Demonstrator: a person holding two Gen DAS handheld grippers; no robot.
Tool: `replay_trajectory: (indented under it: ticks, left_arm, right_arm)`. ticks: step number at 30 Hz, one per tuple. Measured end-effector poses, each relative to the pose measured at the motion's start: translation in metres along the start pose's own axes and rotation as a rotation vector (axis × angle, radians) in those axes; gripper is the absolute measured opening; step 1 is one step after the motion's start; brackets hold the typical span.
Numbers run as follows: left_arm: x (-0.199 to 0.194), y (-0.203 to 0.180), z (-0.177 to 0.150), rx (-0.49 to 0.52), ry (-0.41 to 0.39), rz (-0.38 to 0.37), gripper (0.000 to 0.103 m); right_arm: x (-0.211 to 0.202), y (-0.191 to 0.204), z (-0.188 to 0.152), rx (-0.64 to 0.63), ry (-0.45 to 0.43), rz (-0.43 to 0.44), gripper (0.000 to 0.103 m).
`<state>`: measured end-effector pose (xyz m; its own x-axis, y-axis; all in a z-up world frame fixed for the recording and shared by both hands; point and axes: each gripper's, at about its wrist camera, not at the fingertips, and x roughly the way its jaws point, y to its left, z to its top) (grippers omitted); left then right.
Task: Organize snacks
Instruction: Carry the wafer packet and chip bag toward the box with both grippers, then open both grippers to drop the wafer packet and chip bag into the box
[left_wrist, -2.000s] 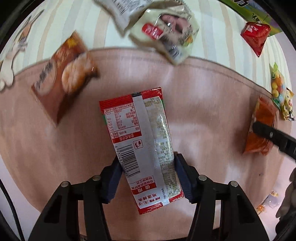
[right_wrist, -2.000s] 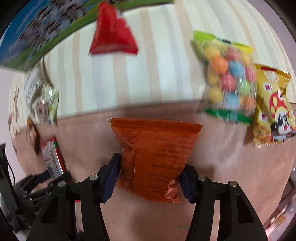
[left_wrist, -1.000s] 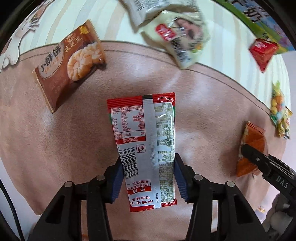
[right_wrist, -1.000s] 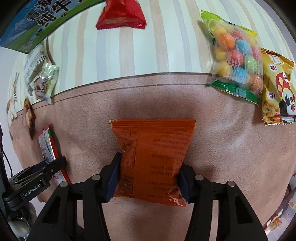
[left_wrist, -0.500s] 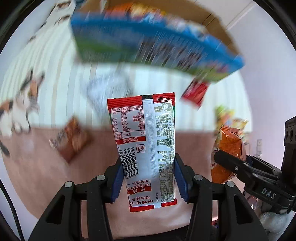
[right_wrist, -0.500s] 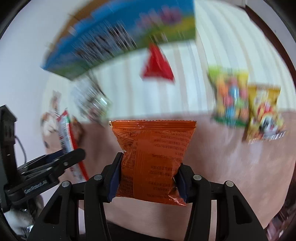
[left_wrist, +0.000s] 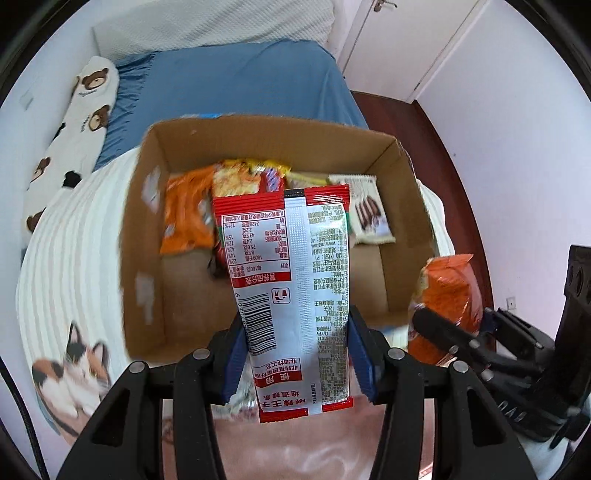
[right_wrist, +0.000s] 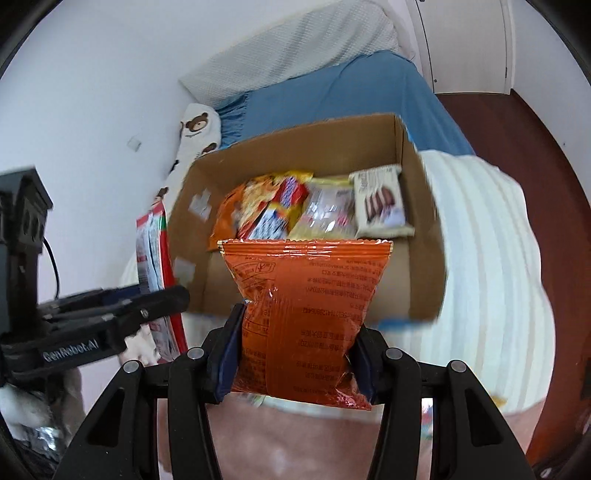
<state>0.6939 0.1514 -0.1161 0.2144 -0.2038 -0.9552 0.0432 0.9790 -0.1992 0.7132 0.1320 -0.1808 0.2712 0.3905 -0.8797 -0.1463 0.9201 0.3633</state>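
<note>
Clearly light, crinkly and slick, the red-and-white foil snack packet (left_wrist: 295, 295) sits clamped near its lower end in the left gripper (left_wrist: 297, 360) and the orange plastic crisp bag (right_wrist: 303, 317) likewise in the right gripper (right_wrist: 295, 356), both hanging before the open brown cardboard box (left_wrist: 144, 229), best pinched across flat film.

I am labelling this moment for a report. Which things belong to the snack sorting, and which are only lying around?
Job: red and white packet in left gripper; orange bag in right gripper; cardboard box.

Around: bear pillow; blue sheet; cat blanket.
</note>
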Motion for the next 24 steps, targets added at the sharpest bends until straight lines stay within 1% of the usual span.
replay_trajectory:
  ticks: [3,6,9,11,12,13,14,15,16,17,19,21,24]
  left_arm:
    - [0.026,-0.007,0.027,0.013,0.037,-0.003,0.047]
    - [0.047,-0.012,0.040,0.007,0.069,-0.011,0.047]
    - [0.065,-0.017,0.045,0.009,0.117,-0.029,0.048]
    - [0.076,-0.020,0.045,0.004,0.148,-0.026,0.048]
    - [0.082,-0.020,0.045,-0.002,0.161,-0.027,0.048]
    - [0.086,-0.020,0.043,-0.007,0.174,-0.038,0.049]
    - [0.089,-0.019,0.042,-0.013,0.179,-0.045,0.050]
    - [0.091,-0.018,0.042,-0.017,0.181,-0.049,0.053]
    - [0.093,-0.017,0.042,-0.018,0.179,-0.050,0.054]
    - [0.093,-0.017,0.042,-0.018,0.174,-0.047,0.056]
    - [0.091,-0.017,0.039,-0.012,0.171,-0.029,0.056]
    - [0.089,-0.017,0.039,-0.014,0.163,-0.028,0.056]
    - [0.078,-0.017,0.032,-0.022,0.132,-0.021,0.057]
  right_arm:
    - [0.013,-0.008,0.021,0.000,0.022,-0.027,0.054]
    - [0.023,-0.014,0.031,-0.001,0.039,-0.050,0.054]
    - [0.037,-0.024,0.039,0.003,0.057,-0.066,0.054]
    - [0.047,-0.031,0.042,0.012,0.087,-0.062,0.055]
    - [0.053,-0.036,0.043,0.026,0.106,-0.065,0.055]
    - [0.057,-0.039,0.044,0.028,0.119,-0.073,0.059]
    - [0.060,-0.042,0.044,0.027,0.126,-0.085,0.062]
    - [0.061,-0.044,0.044,0.027,0.125,-0.094,0.070]
    - [0.062,-0.046,0.043,0.024,0.125,-0.102,0.075]
    - [0.063,-0.048,0.044,0.023,0.128,-0.107,0.076]
    - [0.063,-0.052,0.042,0.031,0.132,-0.104,0.076]
    - [0.062,-0.055,0.041,0.036,0.132,-0.102,0.076]
    - [0.059,-0.054,0.041,0.032,0.132,-0.103,0.076]
